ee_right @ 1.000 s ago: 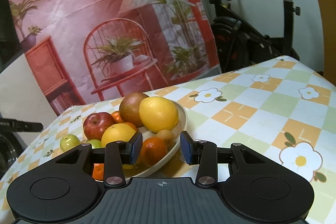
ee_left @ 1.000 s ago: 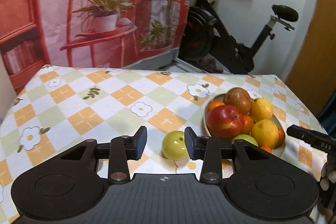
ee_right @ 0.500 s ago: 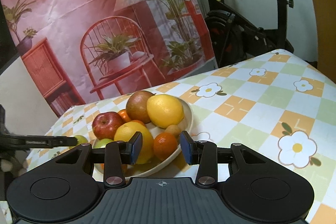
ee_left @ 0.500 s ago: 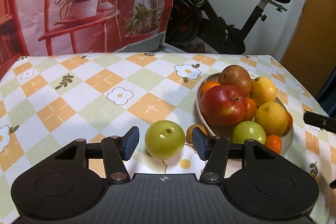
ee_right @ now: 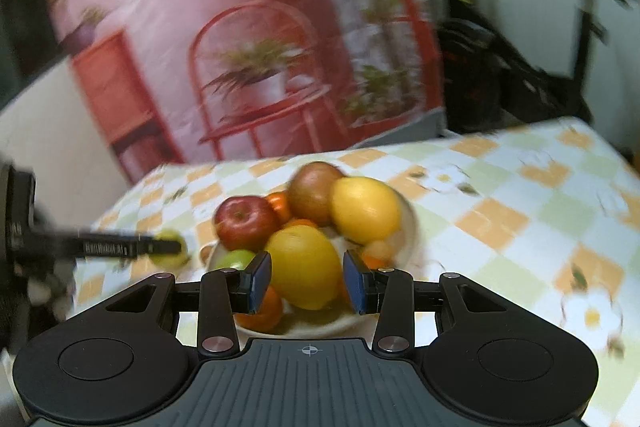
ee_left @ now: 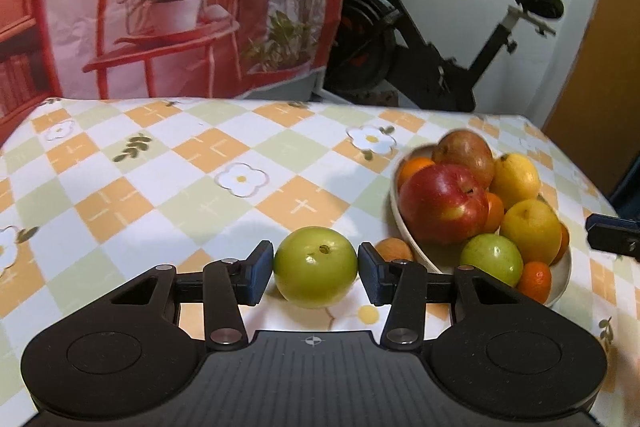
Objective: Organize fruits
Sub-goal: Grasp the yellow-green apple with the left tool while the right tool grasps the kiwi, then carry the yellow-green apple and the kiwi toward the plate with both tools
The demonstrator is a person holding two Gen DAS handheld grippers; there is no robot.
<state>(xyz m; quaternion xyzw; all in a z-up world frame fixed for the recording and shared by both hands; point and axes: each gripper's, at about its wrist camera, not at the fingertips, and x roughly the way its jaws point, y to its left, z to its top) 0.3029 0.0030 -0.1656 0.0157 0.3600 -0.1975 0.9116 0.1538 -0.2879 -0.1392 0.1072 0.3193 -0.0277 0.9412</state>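
**Green apple sits between my left tool's pads**

My left tool [ee_left: 316,273] brackets a green apple [ee_left: 315,266] on the checkered counter [ee_left: 168,187], pads just beside its sides; contact is unclear. To the right, a white bowl [ee_left: 560,273] holds a red apple [ee_left: 442,202], lemons and oranges. A small brown fruit [ee_left: 394,249] lies beside the bowl.

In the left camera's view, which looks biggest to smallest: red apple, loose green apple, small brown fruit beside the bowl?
1. Red apple and loose green apple: alike, and the green one sits nearer the camera, so unsure.
2. Small brown fruit: clearly smallest.
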